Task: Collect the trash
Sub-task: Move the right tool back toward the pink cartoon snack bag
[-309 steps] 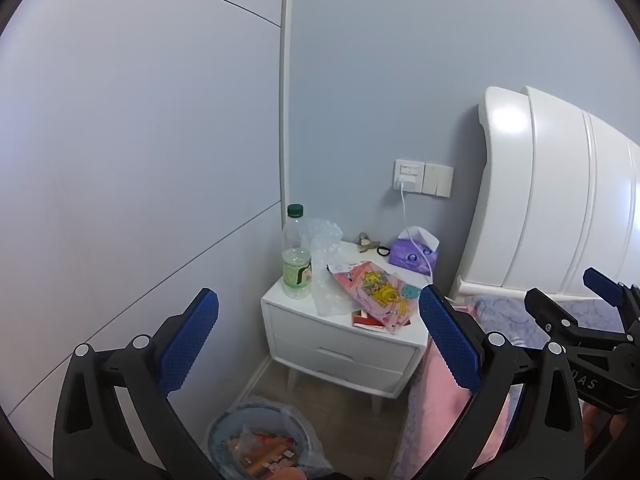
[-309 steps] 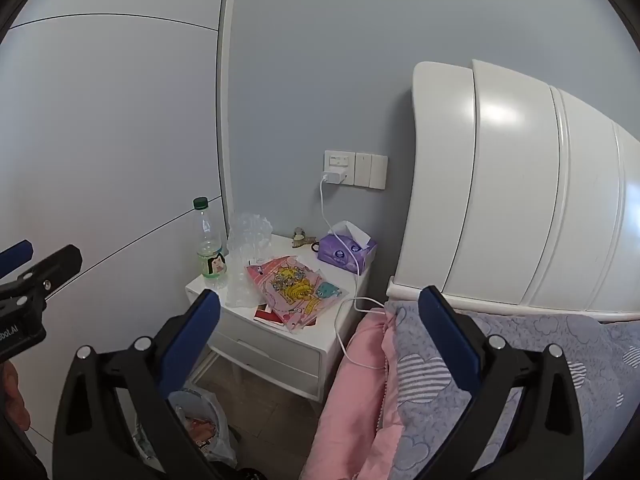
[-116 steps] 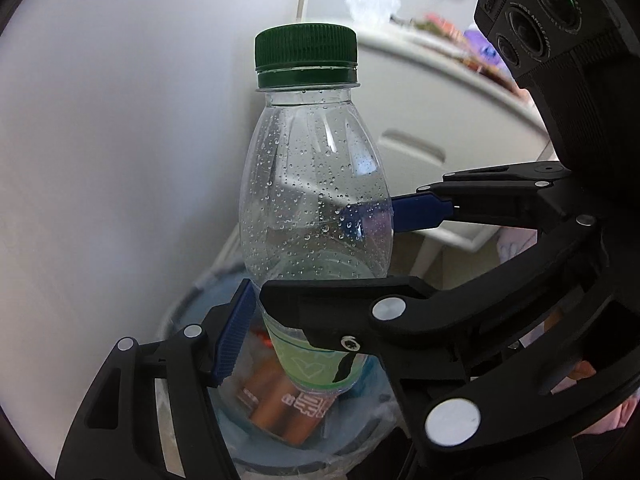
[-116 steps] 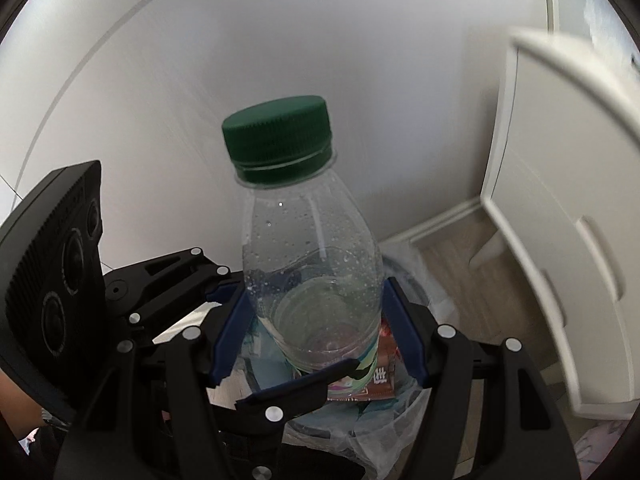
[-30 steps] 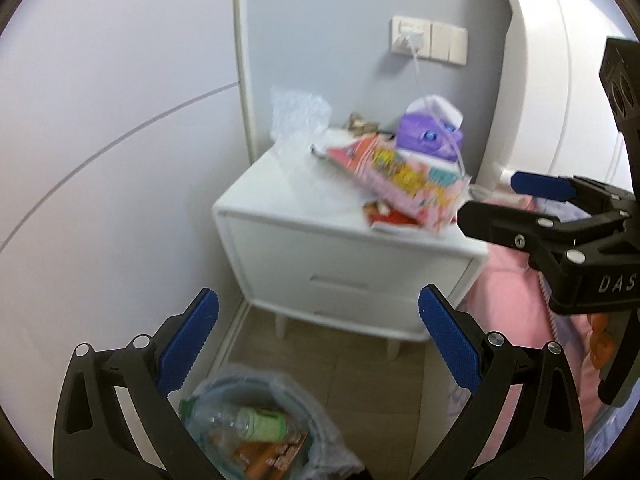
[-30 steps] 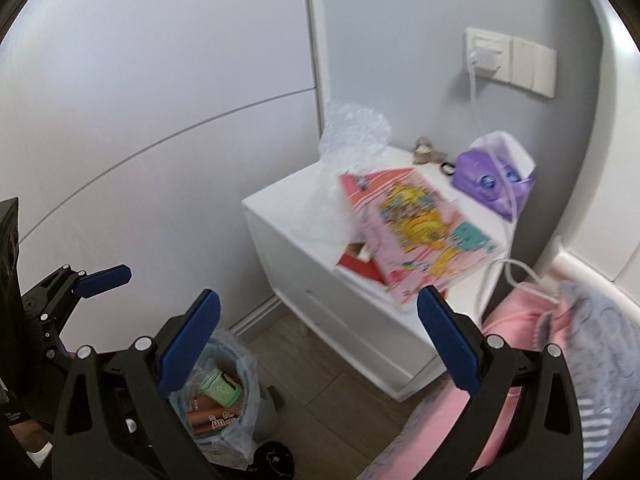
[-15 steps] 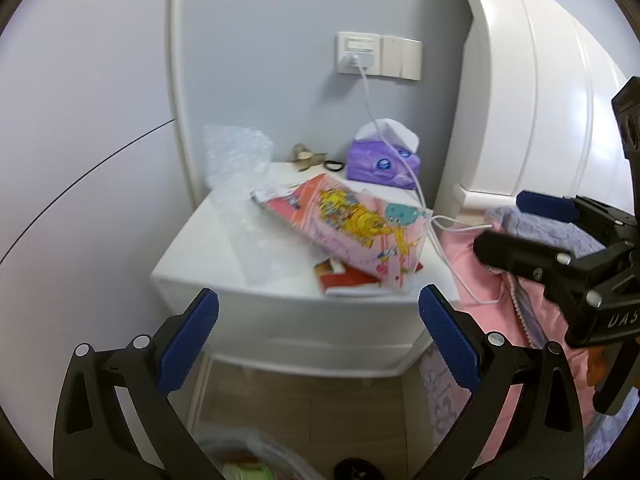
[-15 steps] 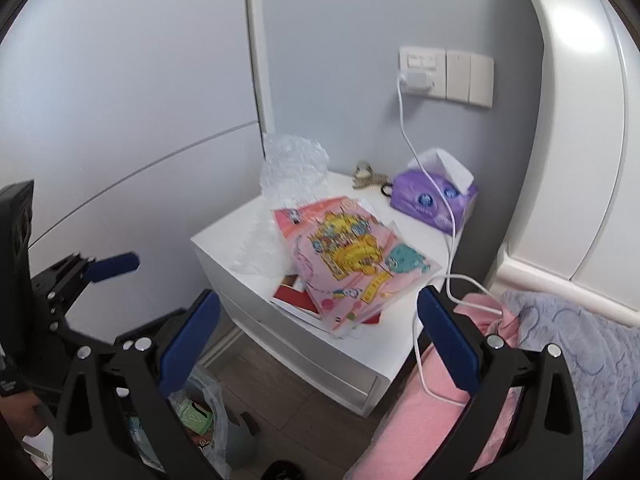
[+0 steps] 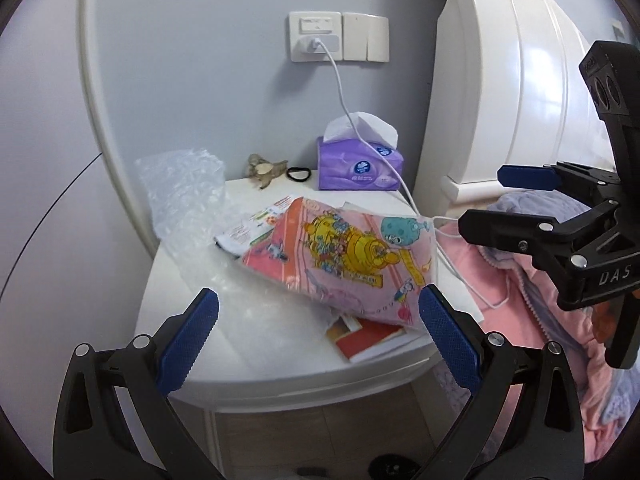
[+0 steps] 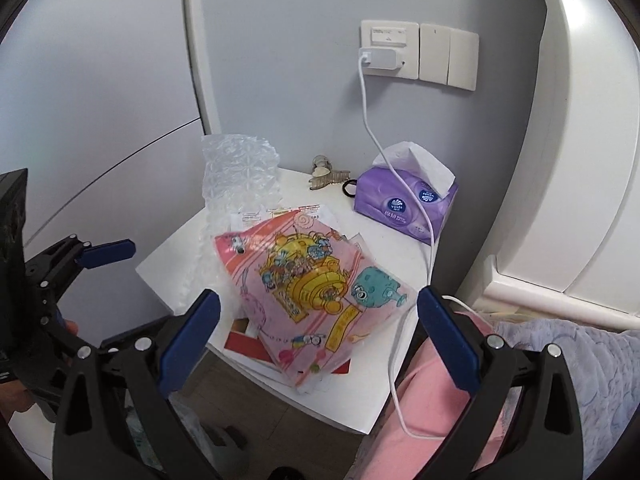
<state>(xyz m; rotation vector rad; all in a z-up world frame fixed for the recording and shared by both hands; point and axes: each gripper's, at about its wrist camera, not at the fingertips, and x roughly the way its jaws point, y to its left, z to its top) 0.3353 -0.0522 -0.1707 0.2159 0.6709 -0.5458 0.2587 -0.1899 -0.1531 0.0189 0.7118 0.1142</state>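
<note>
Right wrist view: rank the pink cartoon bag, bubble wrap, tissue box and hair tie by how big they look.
1. Pink cartoon bag, though it is nearest the camera.
2. Bubble wrap and tissue box, too close to rank.
3. Hair tie.

A pale blue-grey wall fills the back of the room, split by a white vertical trim strip. A white socket and switch plate sits on it, with a white charger cable hanging down from the plug. Below stands a white bedside table, its front facing wood-look flooring. To the right rises a glossy white panelled headboard, catching soft daylight, with pink bedding and a lavender patterned pillow at its foot.
</note>
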